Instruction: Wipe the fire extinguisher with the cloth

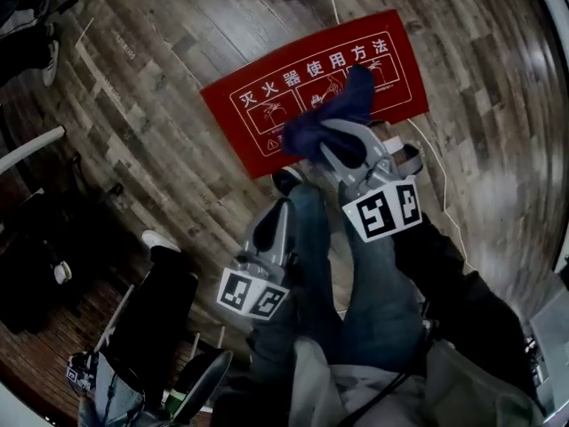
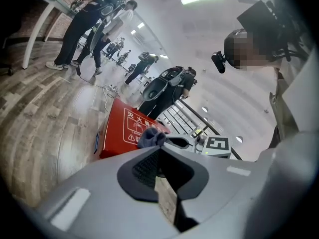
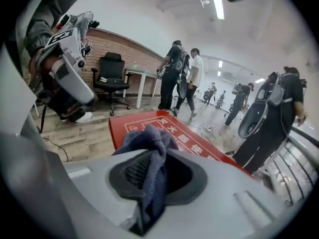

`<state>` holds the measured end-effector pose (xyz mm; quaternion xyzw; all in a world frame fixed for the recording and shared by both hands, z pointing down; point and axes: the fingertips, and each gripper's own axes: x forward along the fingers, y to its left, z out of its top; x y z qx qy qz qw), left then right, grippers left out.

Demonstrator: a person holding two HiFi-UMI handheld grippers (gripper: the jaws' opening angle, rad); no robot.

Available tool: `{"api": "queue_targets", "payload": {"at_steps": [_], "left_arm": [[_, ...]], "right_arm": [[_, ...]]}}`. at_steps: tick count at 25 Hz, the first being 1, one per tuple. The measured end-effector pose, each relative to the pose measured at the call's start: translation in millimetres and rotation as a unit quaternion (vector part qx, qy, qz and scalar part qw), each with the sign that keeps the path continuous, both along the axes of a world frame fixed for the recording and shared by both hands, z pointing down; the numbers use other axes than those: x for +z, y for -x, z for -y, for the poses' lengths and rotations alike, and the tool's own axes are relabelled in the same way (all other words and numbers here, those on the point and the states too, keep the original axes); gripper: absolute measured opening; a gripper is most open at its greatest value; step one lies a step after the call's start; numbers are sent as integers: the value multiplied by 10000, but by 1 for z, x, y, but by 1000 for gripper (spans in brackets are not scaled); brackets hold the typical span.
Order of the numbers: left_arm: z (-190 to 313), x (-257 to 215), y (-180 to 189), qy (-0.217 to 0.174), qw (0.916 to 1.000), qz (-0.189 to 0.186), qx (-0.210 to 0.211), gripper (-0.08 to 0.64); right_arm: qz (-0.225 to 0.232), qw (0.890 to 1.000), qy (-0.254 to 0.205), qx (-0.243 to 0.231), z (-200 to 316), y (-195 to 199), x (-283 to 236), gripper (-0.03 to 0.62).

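1. The wood-plank floor is stretching under everything.
2. The extinguisher box, red with white characters and pictograms on its face, is lying flat on the floor ahead of the person.
3. The person's legs, in jeans, are showing low in the head view, running up between the two grippers.
4. Bystanders are standing well beyond the box, and more people are showing farther down the room.
5. A black office chair is standing by the brick wall, apart from the box.
6. The right gripper is hanging over the box's near edge in the head view. Its jaws are clenching the cloth.
7. The left gripper is sitting nearer the person, to the left of the right one and off the box. Its jaws are standing slightly apart and grasping nothing, with only floor showing through the gap.
8. The cloth, dark blue and bunched, is running down between the right jaws. Its loose end is bulging out past the tips, in front of the box's printed face.
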<state>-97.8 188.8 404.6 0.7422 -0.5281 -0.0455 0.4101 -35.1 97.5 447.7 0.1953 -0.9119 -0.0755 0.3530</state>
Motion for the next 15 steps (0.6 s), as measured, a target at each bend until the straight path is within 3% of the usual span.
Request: {"api": "queue_targets", "payload": {"at_steps": [2, 6, 8, 10, 13, 15], "left_arm": [[4, -9, 4, -97, 9999, -1, -90, 5], [1, -24, 12, -170, 9996, -26, -231, 5], [-5, -29, 19, -153, 9995, -14, -265, 5], [-14, -33, 28, -80, 9994, 29, -324, 5], [-26, -36, 38, 29, 9990, 71, -440, 5], [-29, -40, 42, 19, 9987, 86, -494, 5]], "right_arm": [[-11, 9996, -38, 275, 23, -23, -1, 49], [128, 9894, 283, 1419, 69, -69, -1, 49], [149, 9846, 507, 1668, 72, -67, 0, 49], [167, 9864, 744, 1453, 57, -42, 1, 49], [91, 9930, 1047, 547, 22, 13, 4, 49], [-6, 9951, 982, -68, 5, 44, 2, 51]]}}
